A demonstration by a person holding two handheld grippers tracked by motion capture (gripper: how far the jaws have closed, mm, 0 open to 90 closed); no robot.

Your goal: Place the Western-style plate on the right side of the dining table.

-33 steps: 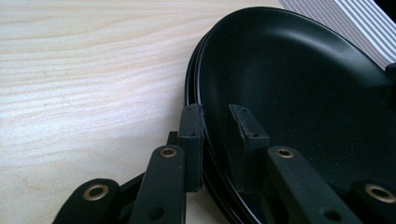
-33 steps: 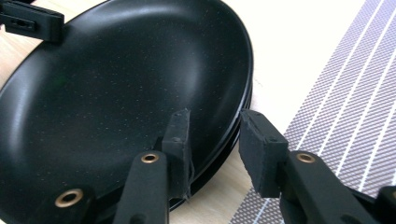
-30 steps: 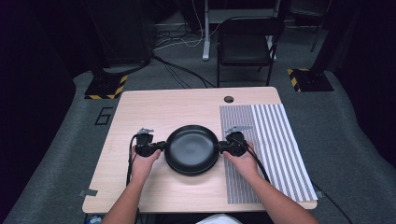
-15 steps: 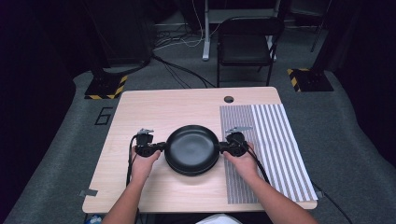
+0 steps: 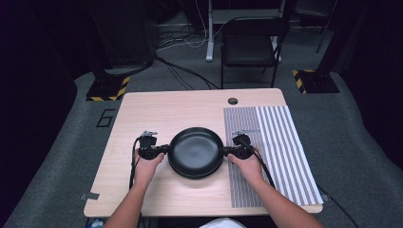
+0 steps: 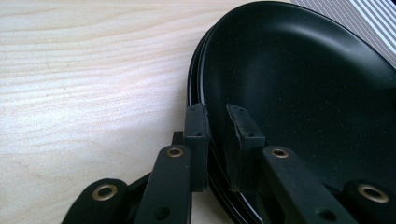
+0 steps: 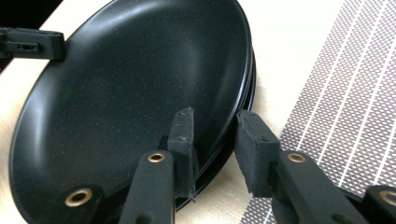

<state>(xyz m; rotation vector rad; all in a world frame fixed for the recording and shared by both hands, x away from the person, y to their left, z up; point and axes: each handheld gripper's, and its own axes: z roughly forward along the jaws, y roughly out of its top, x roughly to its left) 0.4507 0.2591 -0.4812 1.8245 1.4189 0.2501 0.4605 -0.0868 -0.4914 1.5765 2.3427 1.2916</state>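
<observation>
Left of centre in the high view, left gripper (image 5: 164, 150) sits on the wooden worktop (image 5: 142, 118), person's left hand (image 5: 146, 164) behind it. Its fingers (image 6: 196, 135) are narrowly spread and straddle the rim of the black plates (image 5: 196, 152), one outside, one inside; whether the pads actually bite, can't tell. Plates look like a stack, several rims visible at the edge in the left gripper view, frame centre in the high view, mostly on bare wood with the right edge reaching the striped placemat (image 5: 280, 142). Right of the stack, right gripper (image 5: 228, 151) with the right hand (image 5: 247, 164) over the mat; its fingers (image 7: 254, 154) are spread wider, one inside the rim, the other clear of it. Small dark hole (image 5: 232, 101) near the worktop's far edge. Upper right of frame, black chair (image 5: 249, 45) on the grey floor.
</observation>
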